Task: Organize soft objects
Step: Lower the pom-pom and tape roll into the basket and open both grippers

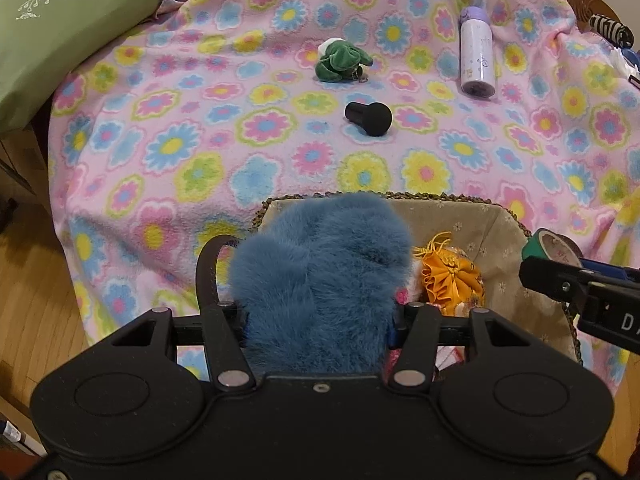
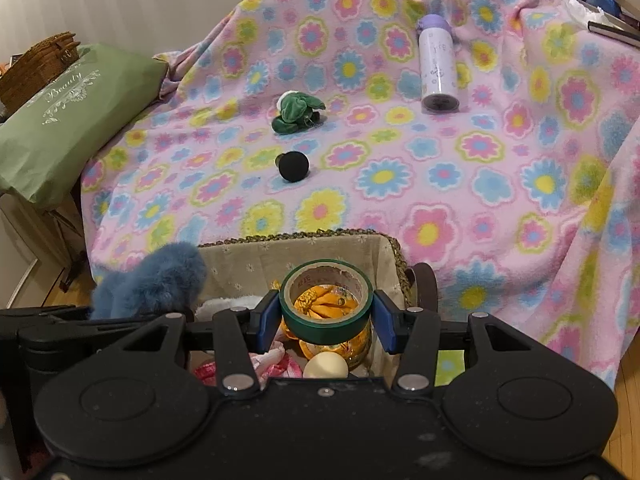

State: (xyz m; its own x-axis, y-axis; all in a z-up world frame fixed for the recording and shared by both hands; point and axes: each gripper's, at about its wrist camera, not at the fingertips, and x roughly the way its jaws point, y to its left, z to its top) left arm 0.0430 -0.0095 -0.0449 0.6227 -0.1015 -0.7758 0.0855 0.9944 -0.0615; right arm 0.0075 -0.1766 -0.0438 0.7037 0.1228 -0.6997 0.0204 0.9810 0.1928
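My left gripper (image 1: 320,312) is shut on a blue fluffy toy (image 1: 324,276) and holds it over the left end of a lined wicker basket (image 1: 496,220). My right gripper (image 2: 326,316) is shut on a green roll of tape (image 2: 326,300) above the same basket (image 2: 384,248). In the basket lie an orange pouch (image 1: 450,280), a cream egg-shaped ball (image 2: 326,366) and pink cloth (image 2: 276,364). A green plush toy (image 1: 340,60) and a black round-headed object (image 1: 370,118) lie on the flowered blanket (image 1: 200,120) beyond.
A white and purple bottle (image 1: 476,54) lies at the back right of the blanket. A green cushion (image 1: 60,28) sits at the left. A brown wicker box (image 2: 40,64) stands behind the cushion. Wooden floor (image 1: 32,300) shows at the lower left.
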